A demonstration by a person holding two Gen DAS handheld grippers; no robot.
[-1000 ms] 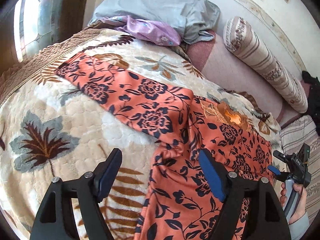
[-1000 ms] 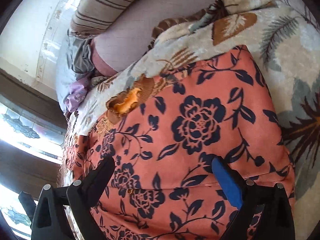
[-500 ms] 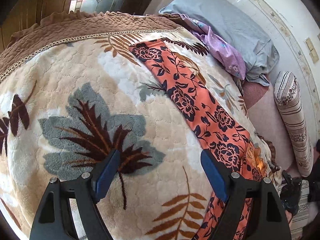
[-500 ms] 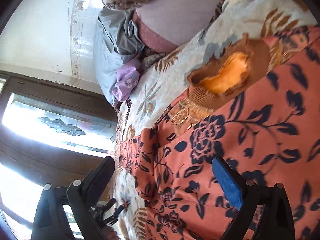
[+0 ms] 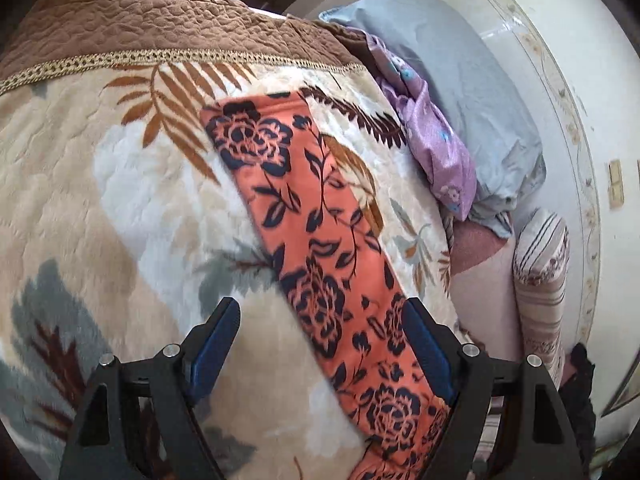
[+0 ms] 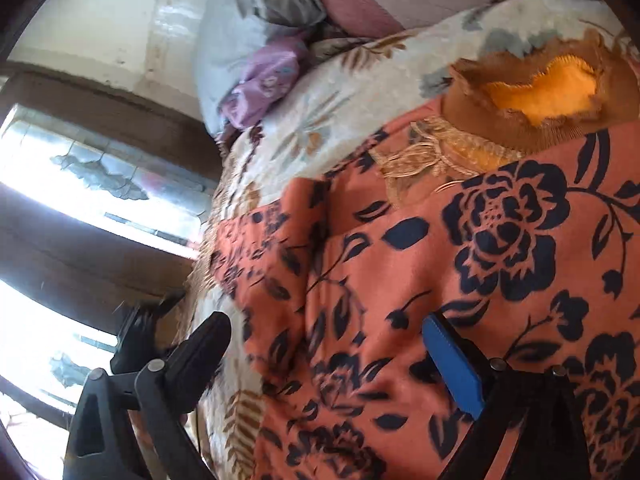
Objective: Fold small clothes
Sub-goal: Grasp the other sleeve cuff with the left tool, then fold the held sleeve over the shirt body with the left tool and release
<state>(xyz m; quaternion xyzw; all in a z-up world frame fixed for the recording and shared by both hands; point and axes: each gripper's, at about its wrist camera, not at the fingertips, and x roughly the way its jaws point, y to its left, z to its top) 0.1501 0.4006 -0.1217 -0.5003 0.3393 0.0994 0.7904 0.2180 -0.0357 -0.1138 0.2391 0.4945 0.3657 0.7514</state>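
Note:
An orange garment with dark navy flowers (image 5: pixel 316 248) lies spread flat on a leaf-patterned blanket (image 5: pixel 120 208). In the left wrist view one long sleeve or leg runs up to the far edge of the bed. My left gripper (image 5: pixel 324 344) is open and empty, hovering above the lower part of that strip. In the right wrist view the garment's body (image 6: pixel 460 280) fills the frame, with a brown and yellow collar (image 6: pixel 540 92) at the upper right. My right gripper (image 6: pixel 332 352) is open and empty just above the cloth. The left gripper (image 6: pixel 140 332) shows blurred at the left.
A grey pillow (image 5: pixel 460 92) and a purple flowered cloth (image 5: pixel 432 148) lie at the head of the bed. A striped bolster (image 5: pixel 540 288) lies by the white wall. The blanket's brown border (image 5: pixel 160 32) marks the far edge. A bright window (image 6: pixel 80 184) is beyond the bed.
My left gripper has swung away from the garment's body and toward the far end of the long strip. My right gripper has tilted and moved across the body toward the window side. Both stayed open.

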